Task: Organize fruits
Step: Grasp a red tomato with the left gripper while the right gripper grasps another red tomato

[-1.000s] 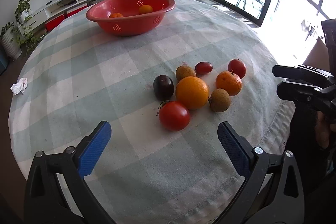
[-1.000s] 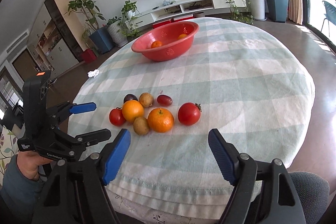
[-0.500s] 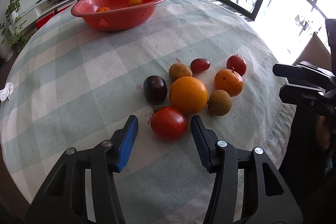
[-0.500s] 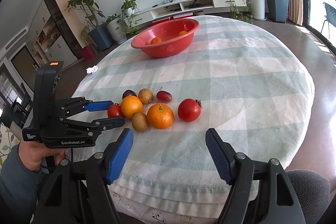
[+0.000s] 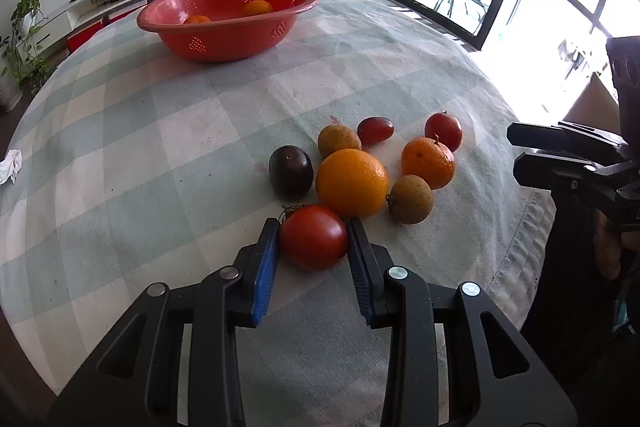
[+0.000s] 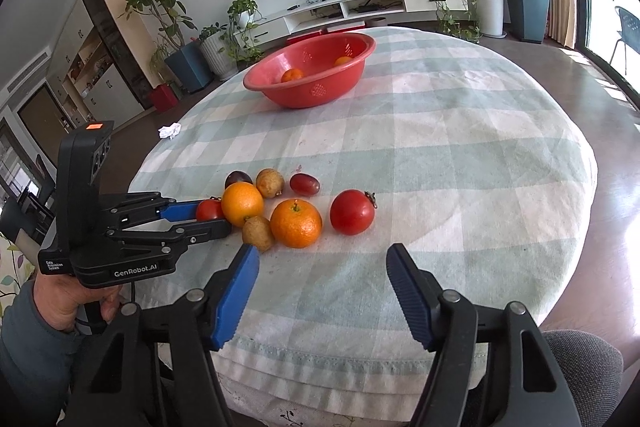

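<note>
- Left gripper [image 5: 313, 239]: jaws closing around the near tomato [image 5: 313, 237], pads at both its sides, on the checked cloth [image 5: 160, 131].
- Right gripper [image 6: 322, 279]: jaws closing, spread, nothing between, near the cloth's edge.
- Red basket [image 5: 228, 23] far across the table, two oranges inside.

Two tomatoes [image 5: 314, 237] [image 5: 443, 131], four oranges [image 5: 352, 183] [image 5: 428, 163] [image 5: 258, 7] [image 5: 197, 19], two longans [image 5: 411, 199] [image 5: 338, 140], one plum [image 5: 291, 169], one grape [image 5: 375, 129], one basin [image 5: 224, 39].

bowl: the red plastic bowl [image 6: 310, 75] sits far back on the checked tablecloth [image 6: 440, 155]
fruit: the small orange tangerine [image 6: 296, 223] lies left of the round red tomato [image 6: 352, 212]
</note>
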Tool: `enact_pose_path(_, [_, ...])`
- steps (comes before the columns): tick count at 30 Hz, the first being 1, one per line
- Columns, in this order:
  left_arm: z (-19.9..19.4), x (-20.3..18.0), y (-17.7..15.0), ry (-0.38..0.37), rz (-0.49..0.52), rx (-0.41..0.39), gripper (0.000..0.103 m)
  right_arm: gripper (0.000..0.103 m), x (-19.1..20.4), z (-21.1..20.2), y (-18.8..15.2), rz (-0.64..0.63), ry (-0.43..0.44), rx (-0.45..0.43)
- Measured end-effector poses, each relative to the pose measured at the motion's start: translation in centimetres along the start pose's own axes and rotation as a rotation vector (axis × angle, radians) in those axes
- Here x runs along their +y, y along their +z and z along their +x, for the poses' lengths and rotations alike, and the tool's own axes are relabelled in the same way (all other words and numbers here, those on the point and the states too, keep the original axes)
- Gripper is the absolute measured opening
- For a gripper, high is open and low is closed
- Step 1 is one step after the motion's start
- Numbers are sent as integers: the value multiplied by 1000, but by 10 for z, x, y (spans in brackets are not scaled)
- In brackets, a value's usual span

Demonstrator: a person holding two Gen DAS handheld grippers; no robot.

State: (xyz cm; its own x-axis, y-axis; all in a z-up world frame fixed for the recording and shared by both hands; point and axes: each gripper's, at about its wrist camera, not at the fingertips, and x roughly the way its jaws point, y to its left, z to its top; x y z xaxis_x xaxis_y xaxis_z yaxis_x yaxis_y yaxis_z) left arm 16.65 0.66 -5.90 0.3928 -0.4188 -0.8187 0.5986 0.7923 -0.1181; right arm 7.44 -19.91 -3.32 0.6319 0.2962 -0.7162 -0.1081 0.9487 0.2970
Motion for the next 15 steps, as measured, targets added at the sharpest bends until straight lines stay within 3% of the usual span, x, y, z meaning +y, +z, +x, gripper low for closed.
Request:
enact_pose_path(7, [-16, 3, -9, -12, -57, -35, 32, 66, -14, 14, 15, -12, -44, 69])
enact_pose_path(15, [-29, 0, -21, -15, -94, -62, 32, 55, -21, 38, 29, 14, -20, 109])
